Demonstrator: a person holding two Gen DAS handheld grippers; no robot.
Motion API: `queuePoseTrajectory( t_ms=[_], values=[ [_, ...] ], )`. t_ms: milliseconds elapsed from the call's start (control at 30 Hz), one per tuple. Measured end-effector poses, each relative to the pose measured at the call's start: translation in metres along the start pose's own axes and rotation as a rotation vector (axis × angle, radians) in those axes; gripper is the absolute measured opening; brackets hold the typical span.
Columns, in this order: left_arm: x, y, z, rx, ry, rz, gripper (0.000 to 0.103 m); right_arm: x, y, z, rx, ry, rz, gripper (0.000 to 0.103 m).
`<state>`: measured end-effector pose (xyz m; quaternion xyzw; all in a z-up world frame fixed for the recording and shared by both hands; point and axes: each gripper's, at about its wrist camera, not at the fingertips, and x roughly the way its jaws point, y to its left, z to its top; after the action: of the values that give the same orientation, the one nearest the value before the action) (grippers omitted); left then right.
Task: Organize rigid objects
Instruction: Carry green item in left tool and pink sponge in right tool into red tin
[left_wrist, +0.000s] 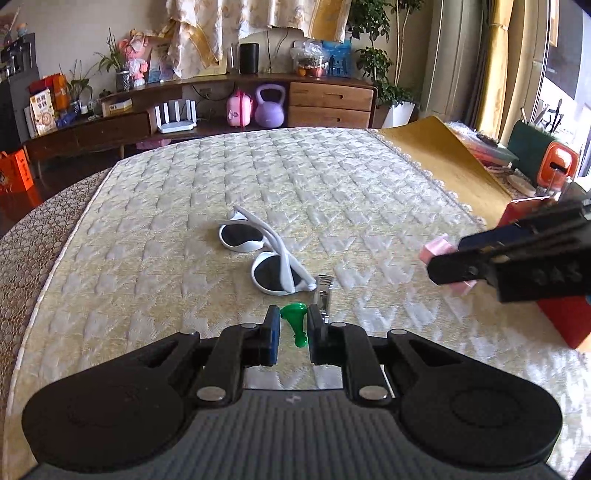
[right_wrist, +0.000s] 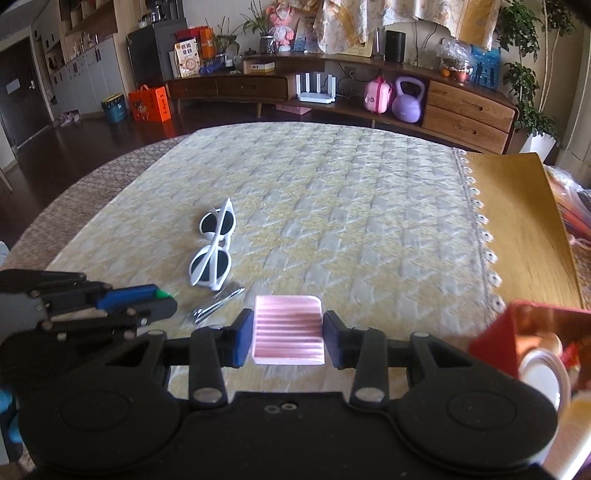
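Observation:
My left gripper (left_wrist: 291, 334) is closed around a small green game pawn (left_wrist: 295, 321), just above the quilted cloth; it also shows in the right wrist view (right_wrist: 162, 299). My right gripper (right_wrist: 288, 334) is shut on a pink ribbed block (right_wrist: 288, 330), held above the cloth; it shows in the left wrist view (left_wrist: 447, 258) at the right. White sunglasses (left_wrist: 258, 254) lie folded on the cloth ahead of the left gripper, also in the right wrist view (right_wrist: 214, 251). Metal nail clippers (left_wrist: 323, 295) lie beside the sunglasses, also in the right wrist view (right_wrist: 214, 306).
A red box (right_wrist: 517, 343) holding round items stands at the right, by the right gripper; it shows in the left wrist view (left_wrist: 565, 317). The quilted yellow cloth (left_wrist: 295, 192) covers the table. A yellow mat (right_wrist: 517, 221) lies along the right edge. Shelves and drawers stand beyond the table.

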<state>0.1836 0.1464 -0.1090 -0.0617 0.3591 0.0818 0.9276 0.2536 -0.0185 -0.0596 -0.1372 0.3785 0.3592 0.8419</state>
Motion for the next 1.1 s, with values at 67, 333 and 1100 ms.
queuePoseTrajectory(
  t_ms=[67, 333, 1100],
  values=[
    [-0.006, -0.005, 0.002, 0.001, 0.004, -0.010, 0.015, -0.012, -0.002, -0.004, 0.006, -0.011, -0.002, 0.040],
    [-0.034, -0.030, 0.009, 0.028, -0.018, -0.049, 0.015, -0.055, -0.015, -0.020, 0.038, -0.046, -0.016, 0.040],
    [-0.067, -0.142, 0.045, 0.155, -0.075, -0.169, 0.015, -0.154, -0.113, -0.084, 0.236, -0.156, -0.172, 0.040]
  ],
)
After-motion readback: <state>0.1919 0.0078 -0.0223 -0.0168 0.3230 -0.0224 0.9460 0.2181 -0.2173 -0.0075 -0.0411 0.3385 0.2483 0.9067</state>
